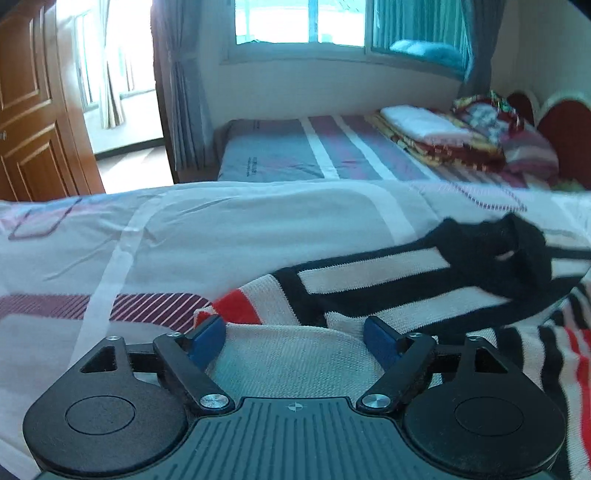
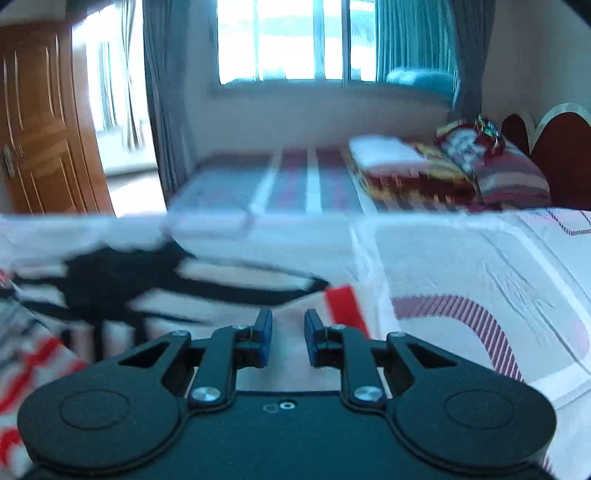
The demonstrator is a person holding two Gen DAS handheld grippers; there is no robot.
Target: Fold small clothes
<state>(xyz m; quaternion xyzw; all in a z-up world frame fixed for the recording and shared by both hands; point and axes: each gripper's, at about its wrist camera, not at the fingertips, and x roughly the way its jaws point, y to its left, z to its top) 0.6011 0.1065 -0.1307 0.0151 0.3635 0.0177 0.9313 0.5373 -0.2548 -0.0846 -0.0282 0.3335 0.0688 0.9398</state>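
A small knit sweater [image 1: 369, 280] with black, white and red stripes lies on the near bed's white patterned sheet [image 1: 147, 236]. In the left wrist view my left gripper [image 1: 295, 334] is open wide, its blue pads on either side of a cream fold of the sweater by its left edge. In the right wrist view, which is blurred, the sweater [image 2: 155, 291] lies to the left and ahead. My right gripper [image 2: 288, 338] sits over its right edge with the pads a narrow gap apart and cream knit between them.
A second bed [image 1: 314, 155] stands beyond, with folded blankets and pillows [image 1: 461, 136] at its head. A wooden door [image 1: 33, 110] is at the left, a window with grey curtains [image 1: 303, 22] at the back.
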